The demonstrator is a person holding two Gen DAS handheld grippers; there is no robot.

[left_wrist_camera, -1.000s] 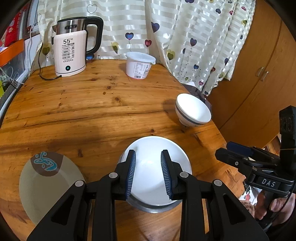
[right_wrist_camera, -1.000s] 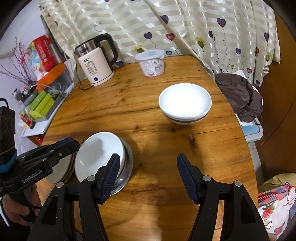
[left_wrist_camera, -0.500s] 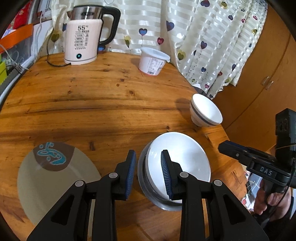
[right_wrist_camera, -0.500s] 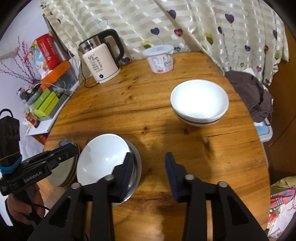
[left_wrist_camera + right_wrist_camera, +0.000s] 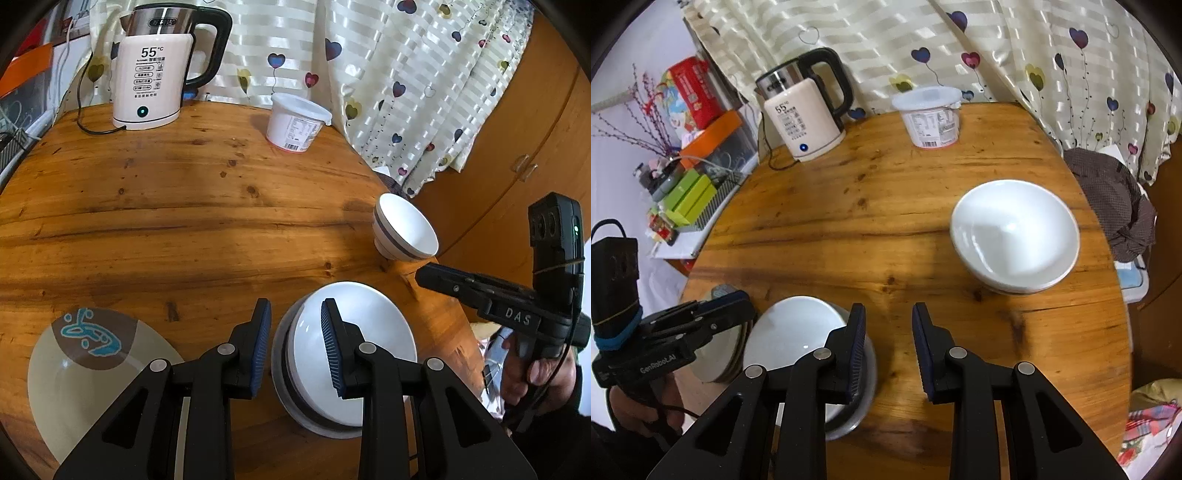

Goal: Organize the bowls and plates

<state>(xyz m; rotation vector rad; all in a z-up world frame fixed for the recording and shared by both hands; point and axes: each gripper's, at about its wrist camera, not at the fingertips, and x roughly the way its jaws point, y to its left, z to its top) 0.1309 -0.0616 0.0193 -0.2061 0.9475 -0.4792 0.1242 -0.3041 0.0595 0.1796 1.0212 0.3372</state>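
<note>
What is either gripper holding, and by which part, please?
Nothing: the left gripper merely straddles the white bowl at its rim; the right gripper, jaws closing, is empty.

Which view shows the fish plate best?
Left wrist: the fish plate lies nearly whole, with the blue fish design clear. In the right wrist view only a sliver shows behind the left gripper.
</note>
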